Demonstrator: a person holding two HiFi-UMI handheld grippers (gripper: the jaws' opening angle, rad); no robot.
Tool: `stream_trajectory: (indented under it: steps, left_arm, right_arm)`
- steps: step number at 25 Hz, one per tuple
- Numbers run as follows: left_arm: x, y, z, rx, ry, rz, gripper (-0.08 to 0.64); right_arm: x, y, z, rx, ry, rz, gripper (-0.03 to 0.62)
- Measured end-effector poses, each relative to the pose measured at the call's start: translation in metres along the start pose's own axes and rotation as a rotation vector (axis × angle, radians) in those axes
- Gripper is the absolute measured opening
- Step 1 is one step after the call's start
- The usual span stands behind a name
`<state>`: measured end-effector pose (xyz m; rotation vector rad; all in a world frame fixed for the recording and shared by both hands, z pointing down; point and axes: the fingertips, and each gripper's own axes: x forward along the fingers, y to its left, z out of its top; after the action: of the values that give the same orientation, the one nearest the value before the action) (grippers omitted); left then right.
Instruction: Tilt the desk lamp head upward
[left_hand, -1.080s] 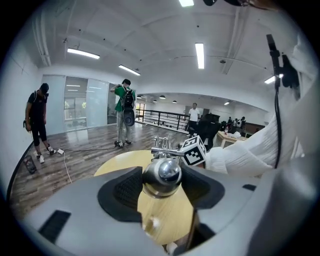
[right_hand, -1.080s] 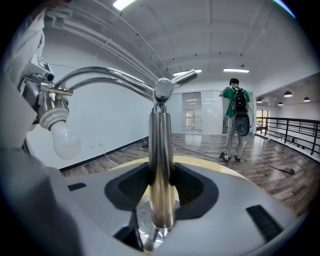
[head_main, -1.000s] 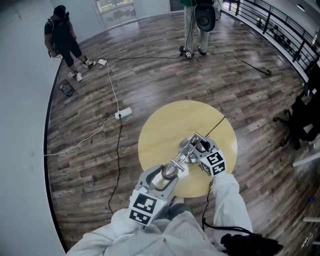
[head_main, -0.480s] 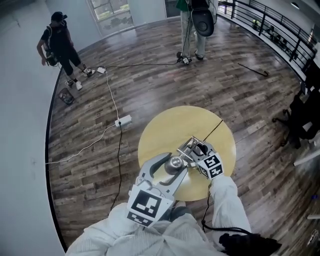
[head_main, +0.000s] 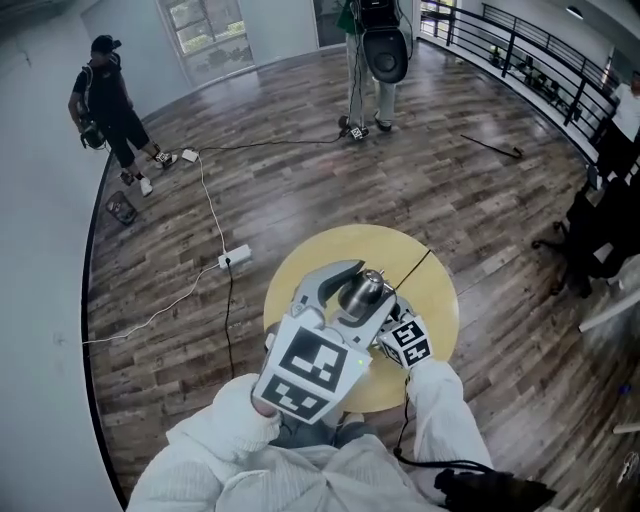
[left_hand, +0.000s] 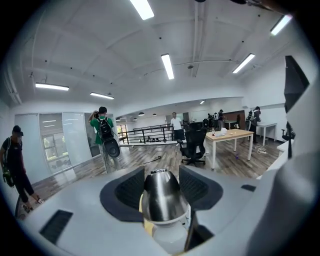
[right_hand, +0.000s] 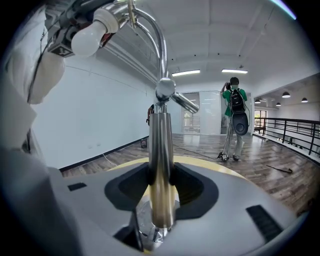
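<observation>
Wood-plank floor surrounds the round yellow table (head_main: 300, 262), with the lamp near its centre. Since a second ago my left gripper (left_hand: 161, 187), entering from seven o'clock, has raised the smooth chrome bell-shaped lamp head (head_main: 363, 288), its jaws closing slightly onto it. The tilt looks well advanced. My right gripper (right_hand: 161, 192) clamps the polished pole (right_hand: 161, 145).

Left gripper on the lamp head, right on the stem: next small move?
Probably tip the lamp head up a little more with the left gripper, whose jaws have just closed slightly on it. The bulb looks about level, not raised, and the right gripper steadies the stem.
</observation>
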<state>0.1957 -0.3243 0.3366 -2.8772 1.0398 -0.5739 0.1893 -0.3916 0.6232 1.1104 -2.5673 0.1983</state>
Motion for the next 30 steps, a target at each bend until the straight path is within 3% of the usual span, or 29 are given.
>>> stream_trajectory:
  steps: [14, 22, 26, 30]
  left_arm:
    - [0.026, 0.004, 0.018, 0.034, 0.056, -0.097, 0.216]
    - [0.021, 0.006, 0.02, 0.016, 0.011, -0.126, 0.218]
    - [0.004, 0.009, 0.019, 0.014, -0.021, -0.128, 0.219]
    - [-0.032, 0.029, 0.027, -0.079, -0.096, -0.118, 0.218]
  right_arm:
    - [0.0, 0.0, 0.0, 0.002, 0.005, 0.007, 0.158]
    - [0.0, -0.003, 0.002, 0.058, 0.012, -0.041, 0.158]
    - [-0.013, -0.003, 0.009, 0.111, -0.043, -0.092, 0.158]
    - [-0.04, -0.002, 0.021, 0.171, -0.131, -0.149, 0.158]
